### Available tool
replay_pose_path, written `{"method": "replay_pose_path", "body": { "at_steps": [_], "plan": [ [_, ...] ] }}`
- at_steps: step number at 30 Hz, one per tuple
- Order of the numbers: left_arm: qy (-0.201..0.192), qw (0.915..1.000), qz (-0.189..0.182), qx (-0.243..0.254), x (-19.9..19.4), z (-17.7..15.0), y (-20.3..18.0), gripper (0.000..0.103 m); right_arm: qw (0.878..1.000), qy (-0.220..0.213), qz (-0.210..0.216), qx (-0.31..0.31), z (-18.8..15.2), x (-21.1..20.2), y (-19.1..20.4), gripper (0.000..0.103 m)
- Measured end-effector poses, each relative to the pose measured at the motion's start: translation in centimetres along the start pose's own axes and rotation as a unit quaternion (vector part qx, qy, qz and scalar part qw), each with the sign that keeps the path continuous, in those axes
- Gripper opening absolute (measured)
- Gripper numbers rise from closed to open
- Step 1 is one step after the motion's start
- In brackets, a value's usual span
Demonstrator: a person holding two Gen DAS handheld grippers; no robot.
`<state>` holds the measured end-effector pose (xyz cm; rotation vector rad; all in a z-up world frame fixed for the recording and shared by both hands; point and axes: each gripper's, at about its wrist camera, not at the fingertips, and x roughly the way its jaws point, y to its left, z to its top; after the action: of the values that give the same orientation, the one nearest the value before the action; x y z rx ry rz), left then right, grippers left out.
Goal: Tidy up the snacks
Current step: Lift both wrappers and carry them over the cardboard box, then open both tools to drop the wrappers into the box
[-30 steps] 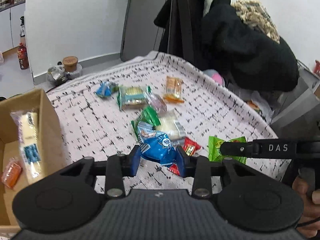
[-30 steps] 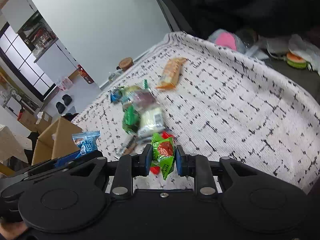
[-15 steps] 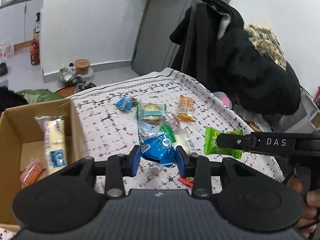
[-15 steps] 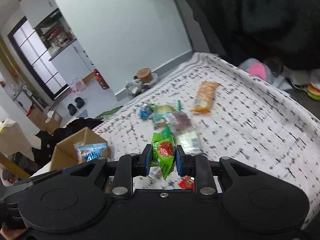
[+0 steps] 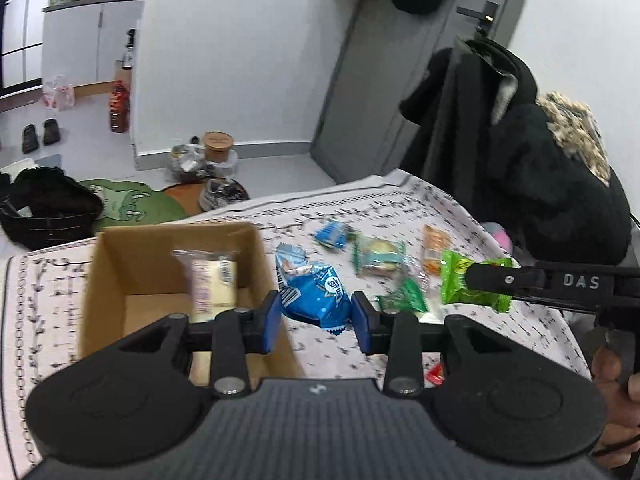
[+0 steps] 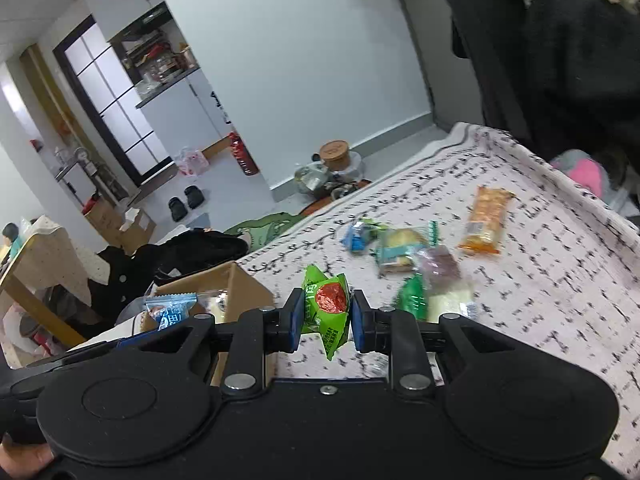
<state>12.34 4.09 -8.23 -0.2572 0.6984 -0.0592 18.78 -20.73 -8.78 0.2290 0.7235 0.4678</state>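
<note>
My left gripper (image 5: 316,320) is shut on a blue snack packet (image 5: 316,294) and holds it in the air just right of the open cardboard box (image 5: 120,264). The box holds a pale yellow packet (image 5: 212,280). My right gripper (image 6: 323,314) is shut on a green snack packet (image 6: 326,310) with a red picture, raised above the table; that green packet also shows in the left wrist view (image 5: 466,280). The box (image 6: 240,284) and the blue packet (image 6: 170,310) show at the left of the right wrist view.
Several loose snacks lie on the patterned tablecloth (image 5: 400,208): a small blue packet (image 5: 330,234), a green-edged biscuit pack (image 5: 378,258), an orange packet (image 6: 486,214), a green packet (image 6: 414,298). Dark coats (image 5: 540,168) hang behind the table. Bags and jars sit on the floor.
Both grippers have risen and swung left toward the box, each still holding its packet. The box now fills more of the left wrist view.
</note>
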Motion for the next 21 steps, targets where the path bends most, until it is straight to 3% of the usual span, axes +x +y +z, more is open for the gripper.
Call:
{"method": "replay_pose_path", "body": {
  "at_steps": [10, 21],
  "plan": [
    [0.005, 0.9983, 0.044, -0.036, -0.3, -0.6, 4.5, 0.037, 0.999, 0.015, 0.029, -0.015, -0.3, 2.0, 3.0, 0.024],
    [0.001, 0.9959, 0.072, -0.054, -0.7, -1.2, 6.3, 0.04, 0.997, 0.031, 0.065, -0.033, -0.7, 4.0, 6.9, 0.024]
  ]
}}
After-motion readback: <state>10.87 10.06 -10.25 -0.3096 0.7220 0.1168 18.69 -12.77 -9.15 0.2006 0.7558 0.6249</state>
